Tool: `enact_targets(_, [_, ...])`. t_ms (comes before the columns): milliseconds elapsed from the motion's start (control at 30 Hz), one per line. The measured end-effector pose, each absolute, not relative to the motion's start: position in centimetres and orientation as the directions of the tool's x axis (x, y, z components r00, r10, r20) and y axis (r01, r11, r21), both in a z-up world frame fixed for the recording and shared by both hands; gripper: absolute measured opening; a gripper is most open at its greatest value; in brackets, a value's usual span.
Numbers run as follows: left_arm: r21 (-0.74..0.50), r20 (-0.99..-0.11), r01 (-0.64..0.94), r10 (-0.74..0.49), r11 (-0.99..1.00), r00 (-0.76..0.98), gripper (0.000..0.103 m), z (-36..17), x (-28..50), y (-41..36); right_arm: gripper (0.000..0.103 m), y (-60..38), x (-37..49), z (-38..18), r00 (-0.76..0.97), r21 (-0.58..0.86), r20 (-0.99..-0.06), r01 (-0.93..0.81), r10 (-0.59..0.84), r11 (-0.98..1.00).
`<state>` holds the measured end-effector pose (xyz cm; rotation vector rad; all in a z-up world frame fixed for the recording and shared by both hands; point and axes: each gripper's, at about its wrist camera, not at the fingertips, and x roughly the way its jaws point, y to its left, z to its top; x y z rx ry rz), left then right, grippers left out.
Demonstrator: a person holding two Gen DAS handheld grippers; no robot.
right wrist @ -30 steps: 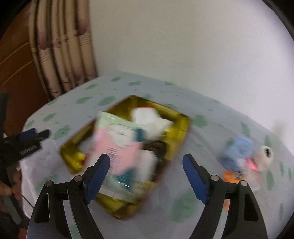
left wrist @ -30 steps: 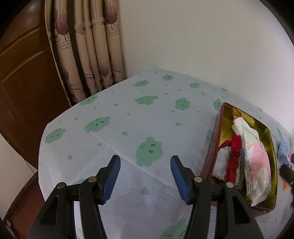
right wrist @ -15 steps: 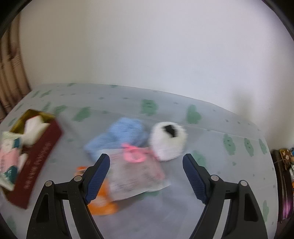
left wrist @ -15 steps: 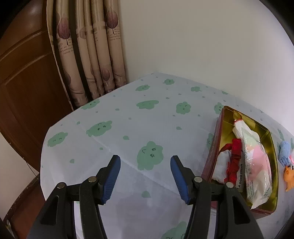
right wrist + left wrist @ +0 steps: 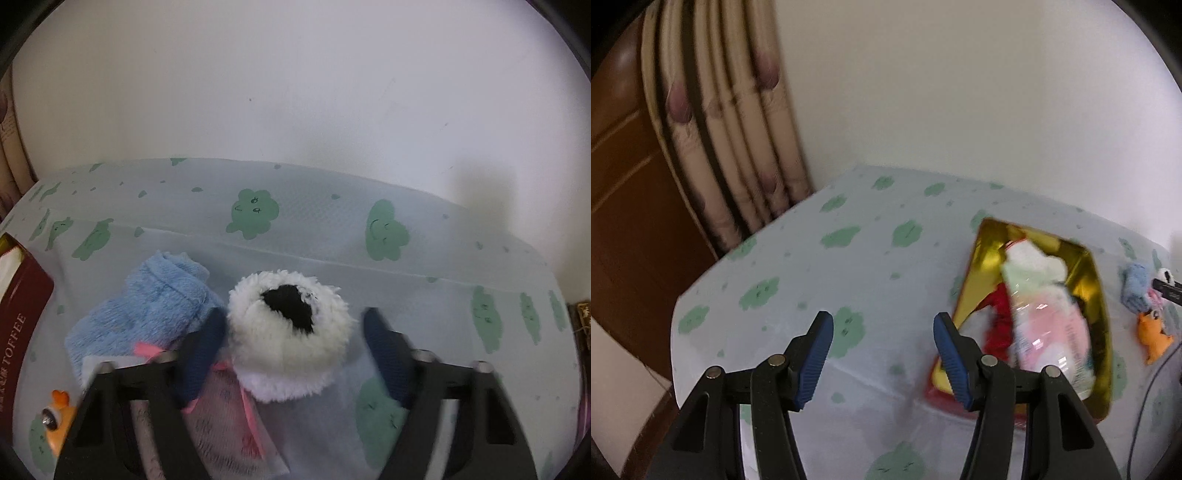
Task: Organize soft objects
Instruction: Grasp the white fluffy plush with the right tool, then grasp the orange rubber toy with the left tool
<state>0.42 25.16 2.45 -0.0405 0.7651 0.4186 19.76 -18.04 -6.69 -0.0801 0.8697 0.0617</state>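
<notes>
Right gripper [image 5: 293, 341], jaws open, straddles the white plush [image 5: 290, 332]; left gripper [image 5: 882, 354] hangs open beside the tin [image 5: 1097, 295].

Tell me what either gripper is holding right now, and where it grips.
Nothing is held. The left gripper is open over the tablecloth; the right gripper is open, straddling the fluffy white plush ball without closing.

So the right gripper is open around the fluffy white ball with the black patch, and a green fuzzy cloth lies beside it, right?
Nearly: the fuzzy cloth is light blue, not green. The right wrist view shows it lying beside the fluffy white ball with the black patch, with the open right gripper around the ball.
</notes>
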Motion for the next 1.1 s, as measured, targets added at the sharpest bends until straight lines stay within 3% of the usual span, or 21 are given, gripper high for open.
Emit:
enact_targets(100, [0.117, -0.674, -0.315, 0.309, 0.942, 0.671, 0.058, 3.5, 1.5, 22.8, 0.043, -18.7, 19.9, -7.5, 0.629, 0.02, -0.774, -0.09, 0.073, 0.996])
enact_targets(367, [0.075, -0.711, -0.056, 0.093, 0.996, 0.697, 0.058, 3.4, 5.1, 14.1, 0.039, -21.0, 15.1, -6.0, 0.659, 0.061, -0.746, -0.073, 0.094, 0.995])
enact_targets(467, [0.024, -0.75, 0.064, -0.025, 0.998, 0.661, 0.058, 2.7, 6.7, 10.4, 0.039, -22.2, 12.4, -5.5, 0.669, 0.055, -0.74, -0.053, 0.076, 0.997])
enact_targets(600, [-0.133, -0.803, 0.164, -0.203, 0.977, 0.56, 0.058, 1.5, 8.8, 6.5, 0.039, -23.0, 9.2, -5.1, 0.672, 0.037, -0.738, -0.051, 0.061, 0.998])
enact_targets(700, [-0.276, -0.832, 0.152, -0.315, 0.949, 0.456, 0.058, 0.0, 10.7, 4.4, 0.039, -23.2, 6.7, -5.1, 0.675, 0.028, -0.736, -0.055, 0.058, 0.998])
enact_targets(1000, [-0.453, -0.846, 0.0, -0.429, 0.892, 0.316, 0.058, -3.5, 14.0, 1.6, 0.04, -24.1, 4.2, -6.9, 0.654, 0.094, -0.751, -0.032, 0.092, 0.995])
enact_targets(1100, [-0.46, -0.855, -0.036, -0.432, 0.887, 0.288, 0.058, -4.2, 14.7, 0.7, 0.04, -24.0, 4.2, -7.1, 0.642, 0.092, -0.762, -0.035, 0.093, 0.995])
